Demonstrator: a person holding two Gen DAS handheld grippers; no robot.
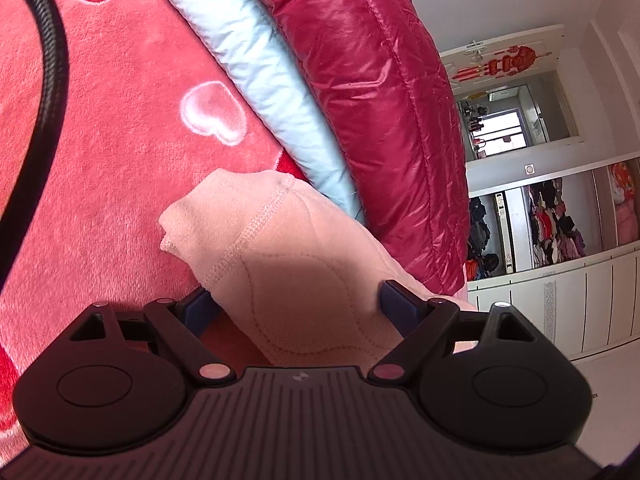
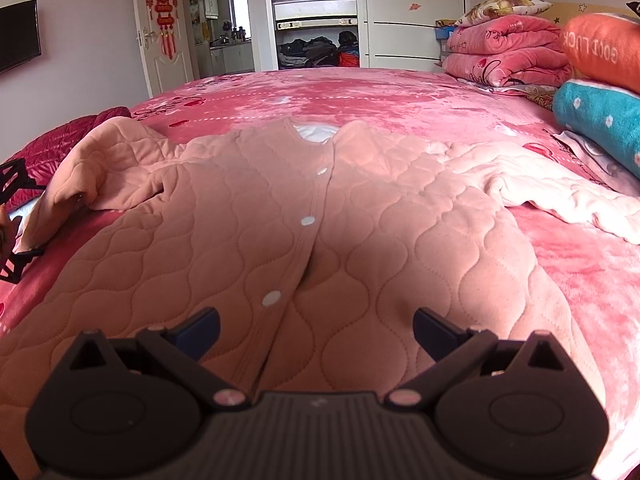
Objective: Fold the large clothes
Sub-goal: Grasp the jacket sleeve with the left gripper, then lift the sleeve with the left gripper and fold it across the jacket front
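A large pink quilted jacket [image 2: 248, 216] with white buttons lies spread face up on the red bed cover [image 2: 360, 96]. Its right sleeve [image 2: 532, 184] lies flat toward the pillows. Its left sleeve [image 2: 80, 176] is lifted off the bed. In the left wrist view that sleeve's cuff [image 1: 280, 248] lies between the blue fingers of my left gripper [image 1: 296, 304], whose jaws stand wide apart around it. My right gripper [image 2: 316, 328] is open and empty, just above the jacket's lower front beside the button placket.
A shiny red puffer jacket [image 1: 368, 80] with a pale blue lining [image 1: 260, 52] lies beside the sleeve. A black cable [image 1: 48, 80] crosses the bed cover. Folded blankets [image 2: 504, 52] and pillows [image 2: 600, 48] sit at the head. Open wardrobe [image 2: 316, 12] beyond the bed.
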